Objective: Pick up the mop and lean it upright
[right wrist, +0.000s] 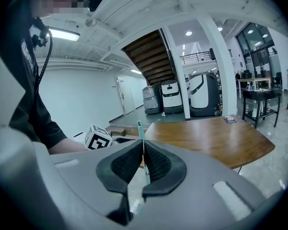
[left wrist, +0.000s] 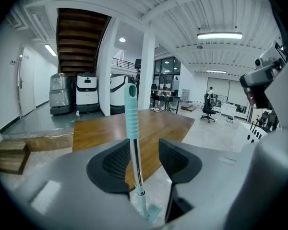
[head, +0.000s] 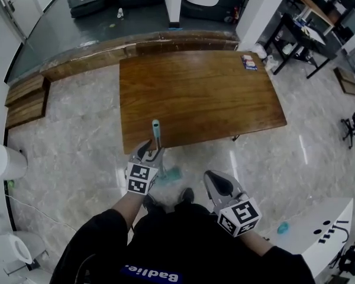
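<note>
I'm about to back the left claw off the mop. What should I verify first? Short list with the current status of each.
1. The teal-handled mop with metal pole stands upright: ok, steep, with the grip end up.
2. It leans on the brown wooden table: ok, it appears to rest at the near edge.
3. The teal mop head sits on the floor: ok.
4. The left claw has let go: ok, the jaws are apart with the pole between them. Whether one pad touches the pole: cannot tell.
5. The right claw is out of the way: ok, shut on nothing, off to the side of the mop.
</note>
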The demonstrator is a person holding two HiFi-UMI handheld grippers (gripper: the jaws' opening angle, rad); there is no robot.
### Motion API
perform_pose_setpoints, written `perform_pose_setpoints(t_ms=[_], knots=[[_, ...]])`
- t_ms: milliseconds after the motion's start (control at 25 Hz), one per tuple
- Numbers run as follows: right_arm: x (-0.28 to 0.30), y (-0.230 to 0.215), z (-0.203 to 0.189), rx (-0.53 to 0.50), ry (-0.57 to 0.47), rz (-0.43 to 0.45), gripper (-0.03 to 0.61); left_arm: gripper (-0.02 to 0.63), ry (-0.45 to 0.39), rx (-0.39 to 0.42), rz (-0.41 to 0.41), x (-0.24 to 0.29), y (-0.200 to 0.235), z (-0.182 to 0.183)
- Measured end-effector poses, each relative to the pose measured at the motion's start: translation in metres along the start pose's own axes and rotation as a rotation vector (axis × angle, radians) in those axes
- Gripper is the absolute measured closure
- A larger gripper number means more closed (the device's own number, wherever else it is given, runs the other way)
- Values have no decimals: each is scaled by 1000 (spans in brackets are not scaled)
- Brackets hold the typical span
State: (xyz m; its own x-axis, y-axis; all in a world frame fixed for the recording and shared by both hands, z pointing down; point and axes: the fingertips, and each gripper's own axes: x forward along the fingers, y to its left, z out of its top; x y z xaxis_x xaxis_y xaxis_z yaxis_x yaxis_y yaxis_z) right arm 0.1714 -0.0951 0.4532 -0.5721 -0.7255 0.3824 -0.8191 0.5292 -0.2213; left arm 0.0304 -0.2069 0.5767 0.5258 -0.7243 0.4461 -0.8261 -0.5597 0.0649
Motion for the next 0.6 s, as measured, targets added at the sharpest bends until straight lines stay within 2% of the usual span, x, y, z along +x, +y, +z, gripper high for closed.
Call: perform_pose_setpoints(t_ms=[240,600], knots=[[-7,-5,-8,18,24,-26,563,423,39,22,20,22,13,-15],[-15,-14,-16,31,47,-66,561,419,67,48,9,43,18,-27]])
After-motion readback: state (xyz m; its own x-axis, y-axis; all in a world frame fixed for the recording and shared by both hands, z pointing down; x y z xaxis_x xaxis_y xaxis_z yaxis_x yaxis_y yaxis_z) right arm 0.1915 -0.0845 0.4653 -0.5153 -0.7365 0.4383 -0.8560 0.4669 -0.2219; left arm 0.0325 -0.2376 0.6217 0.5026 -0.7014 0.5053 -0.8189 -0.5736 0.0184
